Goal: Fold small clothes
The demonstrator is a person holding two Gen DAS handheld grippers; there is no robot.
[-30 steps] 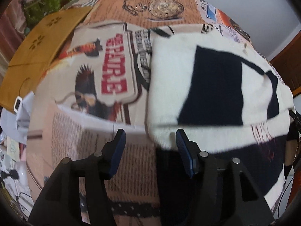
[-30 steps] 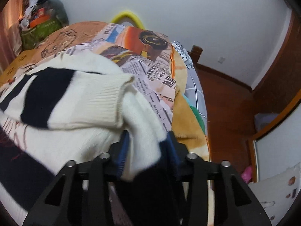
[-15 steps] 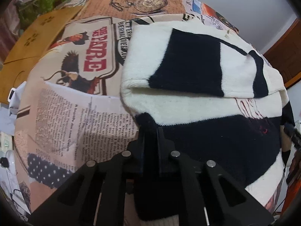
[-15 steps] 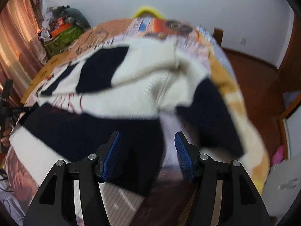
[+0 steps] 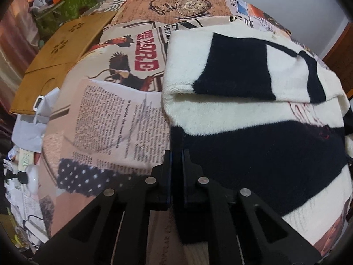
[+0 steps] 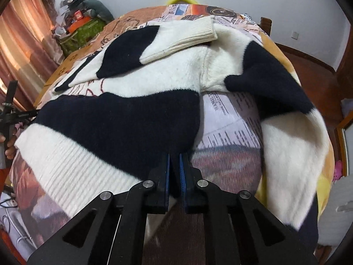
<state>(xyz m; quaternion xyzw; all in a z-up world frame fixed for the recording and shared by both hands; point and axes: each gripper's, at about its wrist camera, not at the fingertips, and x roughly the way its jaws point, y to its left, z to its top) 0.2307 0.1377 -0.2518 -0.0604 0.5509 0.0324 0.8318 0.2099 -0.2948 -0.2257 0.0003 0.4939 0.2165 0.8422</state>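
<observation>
**Both claws clamped on the sweater's dark band**

On the bed (image 5: 114, 119), over a bedspread printed like old newspaper, lies a black-and-cream striped sweater (image 5: 253, 114). One sleeve (image 5: 238, 66) is folded flat across the chest. The other sleeve (image 6: 286, 119) trails loose toward the bed's right edge, its cuff end cut off behind the right claw's frame.

The left claw (image 5: 175, 154) is closed on the sweater's left edge, in the dark band; its jaws have just been closing, and dark knit sits pinched between the pads. How much cloth it has is hard to judge, since black fabric runs into black fingers.

The right claw (image 6: 174, 156) is likewise closed on the right edge of the same dark band, just above the ribbed cream hem (image 6: 72, 165); its jaws have just been closing, and knit shows between the blue pads (image 6: 182, 172).

Red stitching on the cream stripe is half covered by the folded sleeve and cannot be read. At the right view's left rim, a hand (image 6: 8, 148) on the other tool is mostly cropped. A brown board (image 5: 59, 61) lies on the bed's far left.
</observation>
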